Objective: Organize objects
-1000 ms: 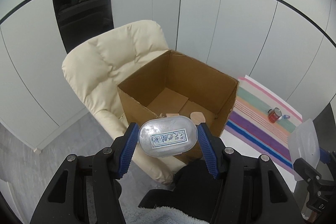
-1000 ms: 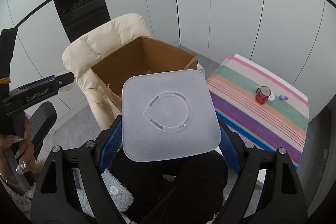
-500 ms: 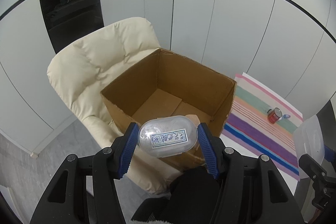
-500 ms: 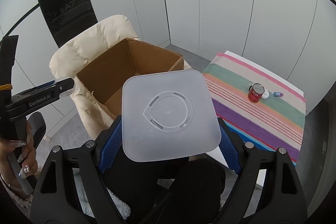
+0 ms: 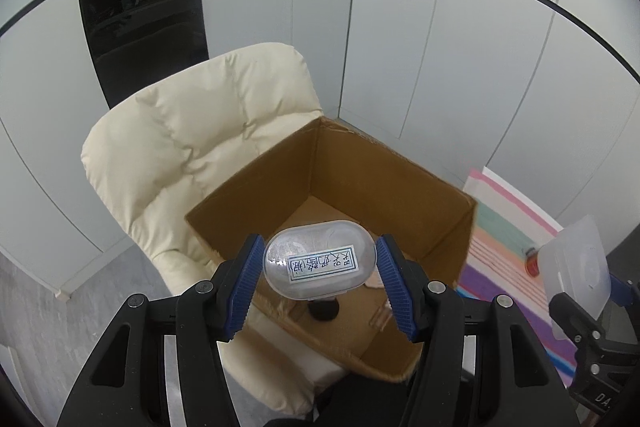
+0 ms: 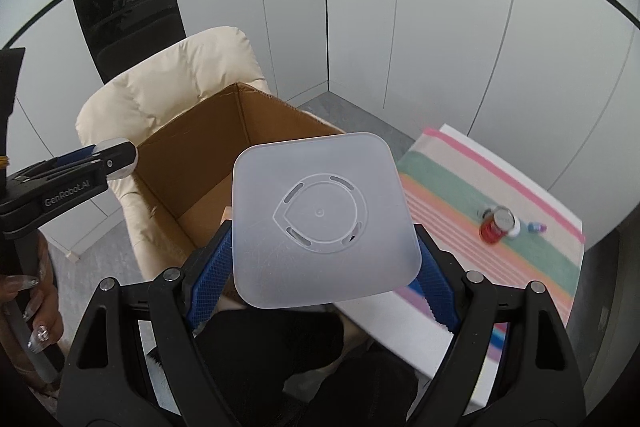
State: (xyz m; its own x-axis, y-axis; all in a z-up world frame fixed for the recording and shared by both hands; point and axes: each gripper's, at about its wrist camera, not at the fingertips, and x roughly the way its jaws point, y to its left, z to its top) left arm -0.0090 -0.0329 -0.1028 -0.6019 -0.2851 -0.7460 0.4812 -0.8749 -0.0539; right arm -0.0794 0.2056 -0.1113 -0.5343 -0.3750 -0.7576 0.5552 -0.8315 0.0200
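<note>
Two hand-held grippers each carry one thing: the left hand-held gripper (image 5: 320, 269) is clamped on a clear oval plastic case (image 5: 320, 259) with a blue-framed handwritten label, and the right hand-held gripper (image 6: 322, 259) is clamped on a frosted square plastic container (image 6: 322, 219), its ringed base facing the camera. Against a second ago, both have travelled toward the open cardboard box (image 5: 392, 187); the oval case, which then hung in front of the box's near wall, now hangs over the box opening, and the square container now covers the box's near right corner. The grips look unchanged. Inside the box a dark round object (image 5: 325, 311) and other small items lie on the bottom. The box sits on a cream padded armchair (image 5: 192, 147). To its right is a tabletop under a striped cloth (image 6: 452, 195), bearing a small red can (image 6: 496, 225) and a tiny blue item (image 6: 537, 227). White wall panels and a black glossy panel (image 5: 140, 7) stand behind, over grey floor.
</note>
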